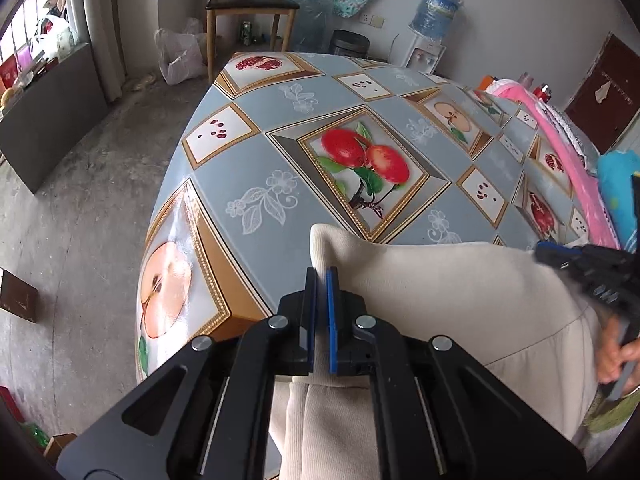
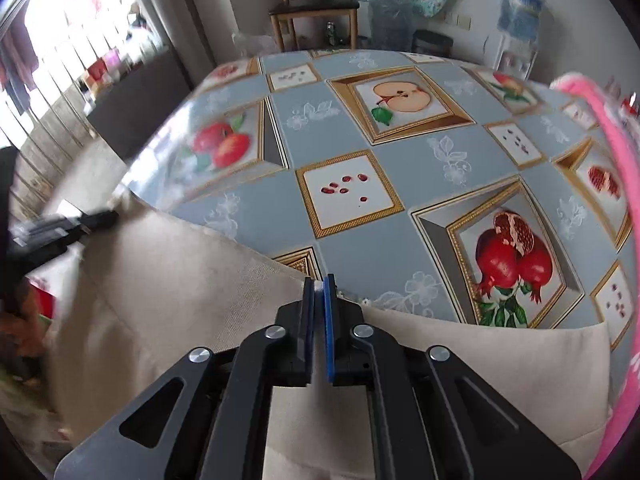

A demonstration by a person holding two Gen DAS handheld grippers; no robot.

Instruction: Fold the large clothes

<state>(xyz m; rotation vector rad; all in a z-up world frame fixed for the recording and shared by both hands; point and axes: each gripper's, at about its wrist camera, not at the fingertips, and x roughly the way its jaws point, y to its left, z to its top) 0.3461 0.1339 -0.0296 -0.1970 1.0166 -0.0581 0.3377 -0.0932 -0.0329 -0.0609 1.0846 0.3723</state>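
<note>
A large cream garment (image 1: 460, 300) lies at the near edge of the table (image 1: 248, 168), part of it hanging off the front. My left gripper (image 1: 322, 274) is shut on a ribbed edge of the garment at its left corner. My right gripper (image 2: 319, 282) is shut on the garment's upper edge (image 2: 180, 272) further right. The right gripper also shows in the left wrist view (image 1: 592, 268), and the left gripper shows blurred in the right wrist view (image 2: 96, 220). The cloth spans between the two grippers.
The table carries a blue-grey fruit-print cover (image 2: 360, 240). A pink cloth pile (image 1: 576, 160) and a turquoise item (image 1: 616, 184) lie along the right side. A wooden chair (image 1: 248, 8), a water dispenser (image 1: 430, 28) and a plastic bag (image 1: 176, 56) stand beyond the table.
</note>
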